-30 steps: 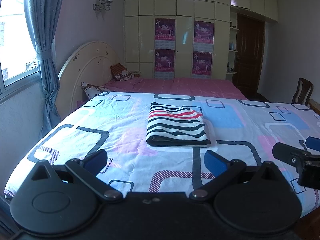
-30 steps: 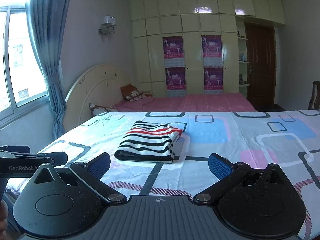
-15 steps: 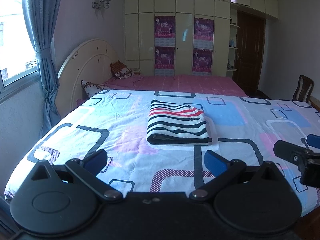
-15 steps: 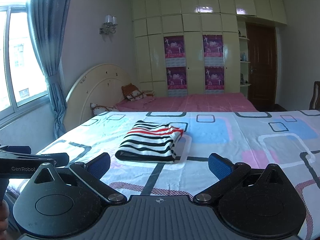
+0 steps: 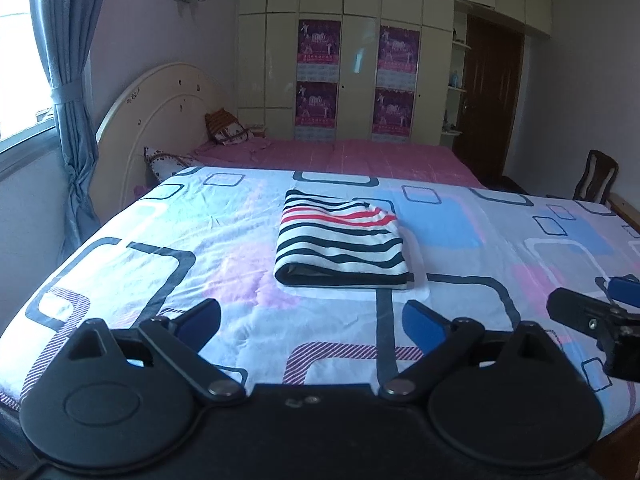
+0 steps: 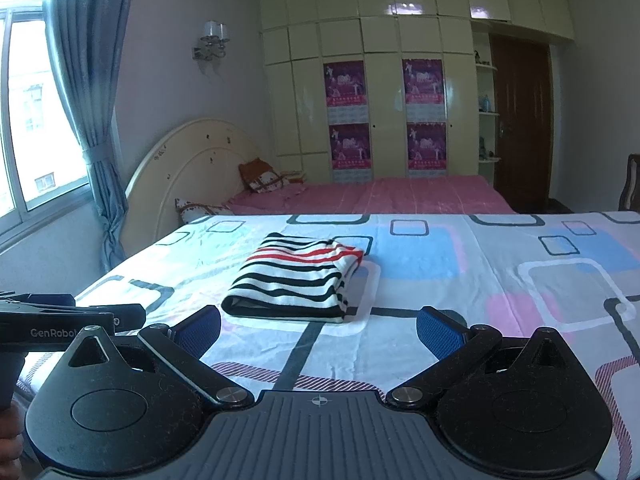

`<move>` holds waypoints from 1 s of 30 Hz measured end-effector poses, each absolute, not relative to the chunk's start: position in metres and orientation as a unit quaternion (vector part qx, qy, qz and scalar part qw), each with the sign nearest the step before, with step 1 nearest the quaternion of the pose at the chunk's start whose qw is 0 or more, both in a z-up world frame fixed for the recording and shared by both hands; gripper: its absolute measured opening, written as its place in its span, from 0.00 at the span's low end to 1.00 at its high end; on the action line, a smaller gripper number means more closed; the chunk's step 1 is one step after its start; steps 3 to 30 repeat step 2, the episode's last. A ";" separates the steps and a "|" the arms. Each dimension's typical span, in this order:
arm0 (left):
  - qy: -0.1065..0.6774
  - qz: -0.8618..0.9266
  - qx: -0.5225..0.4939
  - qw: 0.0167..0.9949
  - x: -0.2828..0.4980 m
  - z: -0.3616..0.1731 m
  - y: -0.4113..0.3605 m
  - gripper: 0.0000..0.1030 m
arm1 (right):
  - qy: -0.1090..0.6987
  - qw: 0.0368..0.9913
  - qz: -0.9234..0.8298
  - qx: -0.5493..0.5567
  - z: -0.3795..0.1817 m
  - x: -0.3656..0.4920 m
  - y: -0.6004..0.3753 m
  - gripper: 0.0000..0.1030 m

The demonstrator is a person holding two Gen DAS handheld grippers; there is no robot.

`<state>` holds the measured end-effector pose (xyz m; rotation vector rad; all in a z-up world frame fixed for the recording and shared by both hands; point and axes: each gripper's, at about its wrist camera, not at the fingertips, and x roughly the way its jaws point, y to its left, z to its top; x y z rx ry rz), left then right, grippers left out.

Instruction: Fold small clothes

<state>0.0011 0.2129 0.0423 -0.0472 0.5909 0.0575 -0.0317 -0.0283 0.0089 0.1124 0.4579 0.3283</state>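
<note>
A small striped garment [image 5: 340, 244], white with black and red stripes, lies folded into a neat rectangle on the bed's patterned sheet [image 5: 120, 264]. It also shows in the right wrist view [image 6: 296, 280]. My left gripper [image 5: 312, 320] is open and empty, held back from the garment above the bed's near edge. My right gripper [image 6: 318, 330] is open and empty too, also short of the garment. Each gripper shows at the edge of the other's view: the right one [image 5: 592, 312] and the left one [image 6: 72, 316].
A second bed with a pink cover [image 5: 340, 152] and pillows [image 5: 228, 132] stands behind, against a cream headboard [image 5: 160, 112] and wardrobes [image 5: 340, 60]. A window with a blue curtain [image 5: 72, 80] is at the left. A wooden chair [image 5: 596, 176] and a door [image 5: 492, 96] are at the right.
Both grippers have drifted slightly; the garment sits a little higher in the left wrist view. The garment itself has not moved and both grippers stay open.
</note>
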 end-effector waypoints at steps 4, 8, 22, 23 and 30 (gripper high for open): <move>0.302 0.039 -0.021 0.952 0.014 0.038 0.215 1.00 | 0.233 0.958 0.157 0.058 0.004 -0.023 -0.030 1.00; 0.302 0.039 -0.021 0.952 0.014 0.038 0.215 1.00 | 0.233 0.958 0.157 0.058 0.004 -0.023 -0.030 1.00; 0.302 0.039 -0.021 0.952 0.014 0.038 0.215 1.00 | 0.233 0.958 0.157 0.058 0.004 -0.023 -0.030 1.00; 0.302 0.039 -0.021 0.952 0.014 0.038 0.215 1.00 | 0.233 0.958 0.157 0.058 0.004 -0.023 -0.030 1.00; 0.302 0.039 -0.021 0.952 0.014 0.038 0.215 1.00 | 0.233 0.958 0.157 0.058 0.004 -0.023 -0.030 1.00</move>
